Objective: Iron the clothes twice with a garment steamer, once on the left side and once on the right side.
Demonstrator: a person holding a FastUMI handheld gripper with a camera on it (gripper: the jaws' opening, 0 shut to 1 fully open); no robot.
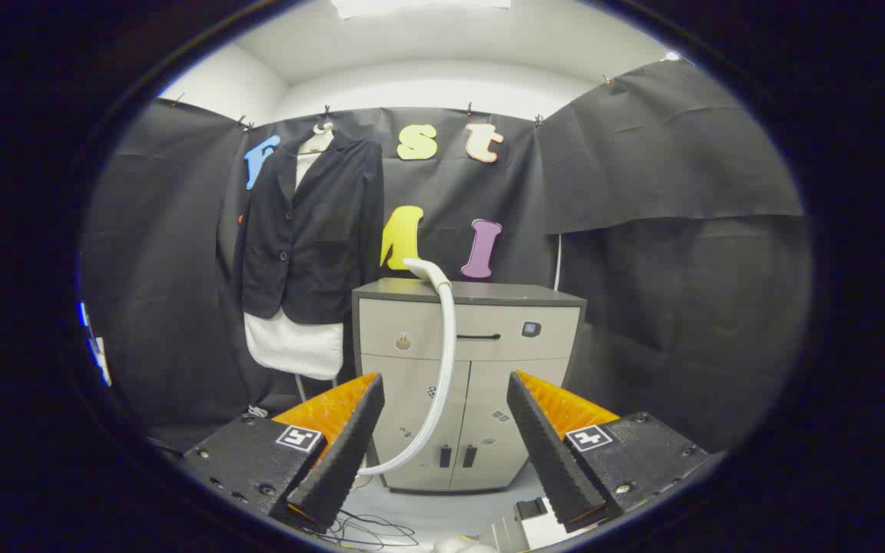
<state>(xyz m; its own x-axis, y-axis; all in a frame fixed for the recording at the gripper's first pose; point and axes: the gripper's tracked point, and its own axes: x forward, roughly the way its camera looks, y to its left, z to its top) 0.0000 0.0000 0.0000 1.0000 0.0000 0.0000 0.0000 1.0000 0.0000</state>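
A dark blazer (312, 230) over a white shirt (293, 346) hangs on a hanger against the booth wall, beyond my fingers and to their left. A white steamer hose (446, 346) rises from the floor between my fingers and curves onto the top of a grey cabinet (488, 338) straight ahead. The steamer head itself I cannot make out. My gripper (446, 392) is open, its fingers wide apart with nothing held between them, well short of the cabinet and the clothes.
The grey cabinet has a drawer and two doors and stands to the right of the hanging clothes. Thin cables (369, 530) lie on the floor just below my fingers. A white box-like object (542, 526) sits low by the right finger.
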